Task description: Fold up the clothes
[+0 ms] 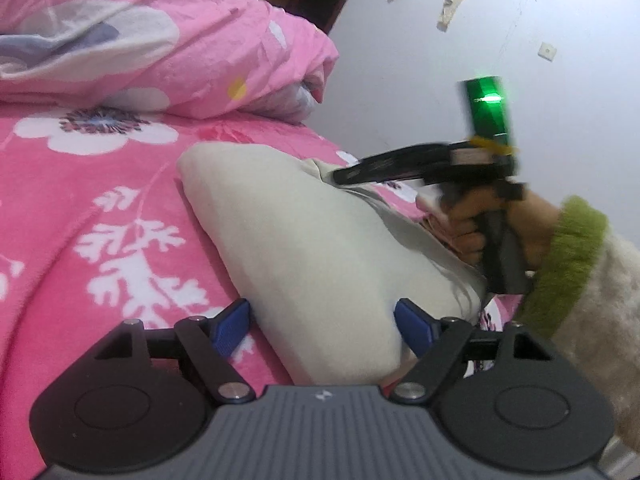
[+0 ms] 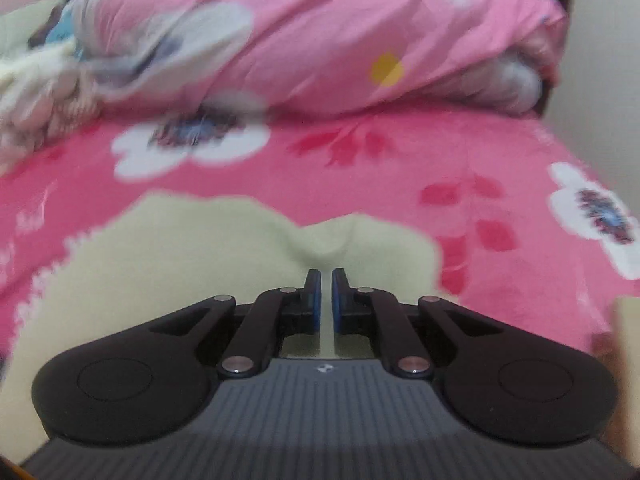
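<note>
Cream garment is spread on the pink floral bedsheet, straddled by the wide-set left gripper. Only the left view shows the sleeved hand; right gripper, jaws narrowly closed, pinches nothing visibly.

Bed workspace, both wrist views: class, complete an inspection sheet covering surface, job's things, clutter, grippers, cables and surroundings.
Surface: pink floral bedsheet.
Job's things: cream garment lying on the sheet, partly folded.
Clutter: bunched pink quilt behind the garment.
Grippers: left gripper jaws wide, straddling the garment's near end, pads not visibly pressing; right gripper jaws shut, above the garment, whether it pinches cloth unclear.
Cables: nothing seen.
Surroundings: white wall with hooks.
</note>
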A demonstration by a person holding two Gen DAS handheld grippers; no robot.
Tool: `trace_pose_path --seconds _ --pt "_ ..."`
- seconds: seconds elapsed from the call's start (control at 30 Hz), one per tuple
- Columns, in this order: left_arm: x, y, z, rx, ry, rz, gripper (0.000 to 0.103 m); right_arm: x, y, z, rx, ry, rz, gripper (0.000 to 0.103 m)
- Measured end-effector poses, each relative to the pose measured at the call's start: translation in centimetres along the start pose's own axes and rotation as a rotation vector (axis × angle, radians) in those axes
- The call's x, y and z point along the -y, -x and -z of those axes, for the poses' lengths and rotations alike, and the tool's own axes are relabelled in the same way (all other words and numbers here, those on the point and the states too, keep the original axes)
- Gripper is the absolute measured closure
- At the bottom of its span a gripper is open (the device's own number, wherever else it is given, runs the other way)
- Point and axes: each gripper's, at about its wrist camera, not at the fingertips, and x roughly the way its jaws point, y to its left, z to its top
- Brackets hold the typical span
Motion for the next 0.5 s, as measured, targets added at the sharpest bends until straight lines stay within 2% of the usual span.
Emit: trace_pose_path --seconds 0.1,0.2,0.3,0.37,0.47,0.5 --pt "1.3 1.8 -0.9 0.083 -0.048 -0.023 0.027 0.0 5.5 -0.2 0.124 -0.002 0.036 0.098" --pt "3.4 2.1 -2.2 0.126 -0.138 -0.020 0.027 -0.4 9.0 0.8 0.165 0.062 0.021 0.098" --pt "5.6 0.1 -2.7 0.064 -0.235 -0.042 0.027 -0.5 8.6 2.7 0.123 0.077 -0.016 0.098" --pt "6.1 -2.0 -2.4 -0.008 -0.251 -0.059 0.029 -0.3 6.9 4.6 0.073 0.073 -0.018 0.098" --pt "6.7 -3.3 -1.7 -0.047 -0.293 -0.098 0.028 1.0 4.2 8.0 0.065 0.000 -0.035 0.099" --pt "7.0 -3.3 -1.7 -0.056 -0.299 -0.107 0.027 1.4 4.5 7.8 0.067 -0.037 -0.046 0.099"
